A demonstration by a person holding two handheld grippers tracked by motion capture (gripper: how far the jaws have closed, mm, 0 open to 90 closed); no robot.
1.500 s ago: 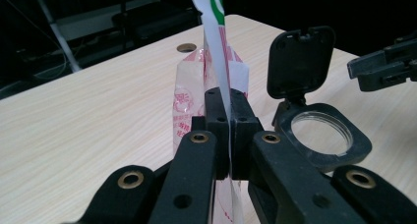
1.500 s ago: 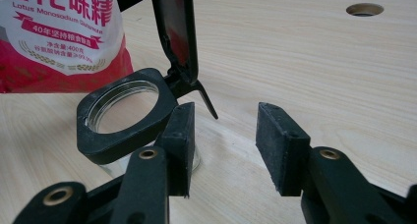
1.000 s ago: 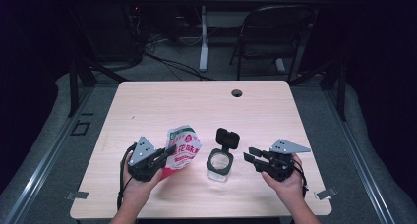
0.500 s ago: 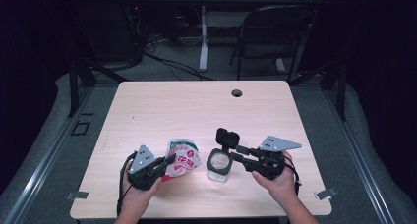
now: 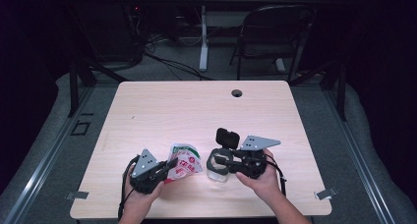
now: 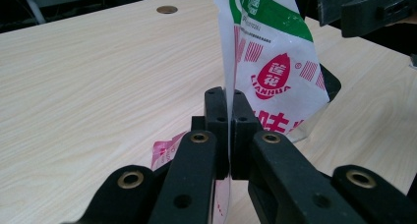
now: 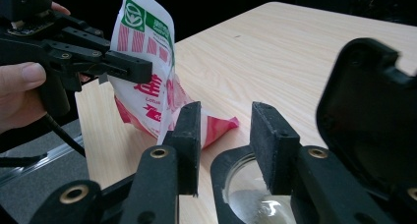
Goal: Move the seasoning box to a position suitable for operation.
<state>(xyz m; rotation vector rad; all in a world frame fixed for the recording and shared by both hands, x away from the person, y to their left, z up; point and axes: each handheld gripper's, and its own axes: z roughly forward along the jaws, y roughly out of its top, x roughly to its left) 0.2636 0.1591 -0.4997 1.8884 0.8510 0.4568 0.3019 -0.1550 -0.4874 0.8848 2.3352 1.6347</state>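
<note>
Right gripper view: the right tongs (image 7: 223, 135) stand released, having just been opening, their jaws astride the near rim of one glass jar (image 7: 251, 192), its black flip lid (image 7: 366, 106) upright just beyond. Farther off, the left tongs (image 6: 223, 128) clench one upright seasoning packet (image 6: 268, 62) beside the jar, above the counter (image 5: 196, 111).
</note>
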